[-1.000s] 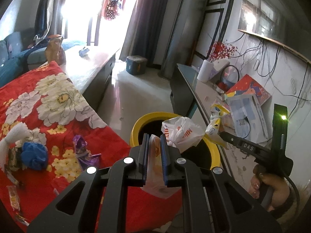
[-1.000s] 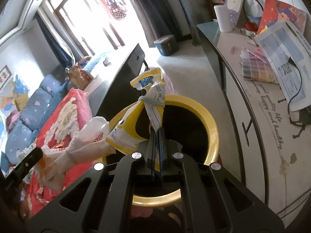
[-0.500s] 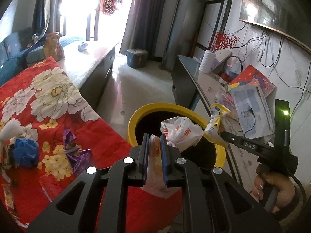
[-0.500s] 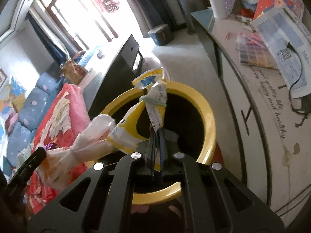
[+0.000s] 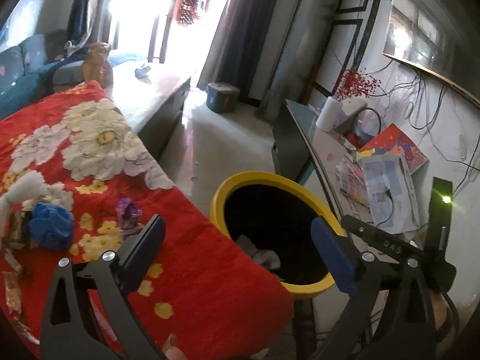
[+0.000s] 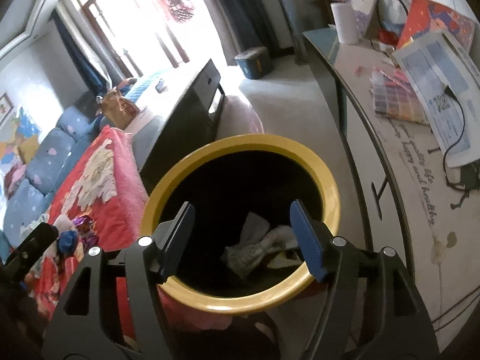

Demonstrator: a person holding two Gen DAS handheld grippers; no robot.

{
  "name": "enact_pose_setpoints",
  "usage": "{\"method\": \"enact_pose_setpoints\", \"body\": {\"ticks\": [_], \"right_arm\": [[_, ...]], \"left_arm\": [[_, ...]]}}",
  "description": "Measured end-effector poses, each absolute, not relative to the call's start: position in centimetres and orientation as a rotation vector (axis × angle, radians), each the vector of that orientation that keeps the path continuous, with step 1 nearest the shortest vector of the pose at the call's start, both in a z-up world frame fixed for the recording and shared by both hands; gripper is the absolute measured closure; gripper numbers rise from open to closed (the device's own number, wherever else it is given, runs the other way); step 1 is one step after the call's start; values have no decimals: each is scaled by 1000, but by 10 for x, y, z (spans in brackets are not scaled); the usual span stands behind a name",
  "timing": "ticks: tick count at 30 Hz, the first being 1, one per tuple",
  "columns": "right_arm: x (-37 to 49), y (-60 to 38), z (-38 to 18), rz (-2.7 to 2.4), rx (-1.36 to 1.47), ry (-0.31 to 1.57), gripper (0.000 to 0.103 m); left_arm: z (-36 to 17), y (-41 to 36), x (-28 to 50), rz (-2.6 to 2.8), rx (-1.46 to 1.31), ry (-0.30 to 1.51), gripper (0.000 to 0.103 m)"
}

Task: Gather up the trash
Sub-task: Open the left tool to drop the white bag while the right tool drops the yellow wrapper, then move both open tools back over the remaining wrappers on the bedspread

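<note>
A yellow-rimmed trash bin (image 5: 240, 180) (image 6: 330, 186) stands between the red flowered blanket (image 5: 195, 270) and a side table. Crumpled pale bags (image 6: 258, 249) (image 5: 264, 255) lie at its bottom. My left gripper (image 5: 240, 249) is open and empty, over the blanket's edge and the bin. My right gripper (image 6: 243, 234) is open and empty, right above the bin mouth. On the blanket lie a purple wrapper (image 5: 129, 213), a blue crumpled piece (image 5: 51, 228) and more wrappers (image 5: 12, 288) at the left.
A side table (image 6: 405, 180) on the right holds papers (image 5: 387, 192), a red book (image 5: 396, 147) and cables. A dark low cabinet (image 6: 186, 114) stands beyond the blanket, with a blue sofa (image 6: 45, 162) at the far left. A blue box (image 5: 222, 99) sits on the floor.
Both grippers have opened and let go of their bags: the white and orange bag and the yellow and white bag have dropped into the bin. Both grippers hold nothing now.
</note>
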State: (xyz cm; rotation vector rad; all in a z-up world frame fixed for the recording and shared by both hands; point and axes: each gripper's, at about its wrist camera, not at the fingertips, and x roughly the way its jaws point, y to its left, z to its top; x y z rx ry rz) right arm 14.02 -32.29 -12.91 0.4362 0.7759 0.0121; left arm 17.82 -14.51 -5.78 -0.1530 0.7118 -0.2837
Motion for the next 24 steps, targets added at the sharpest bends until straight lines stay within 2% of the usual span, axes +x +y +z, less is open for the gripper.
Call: {"method": "enact_pose_setpoints", "body": {"ticks": [24], "right_arm": [[122, -267, -93, 166, 323, 699, 38]], "left_arm": [[-26, -96, 138, -163, -169, 582, 7]]}}
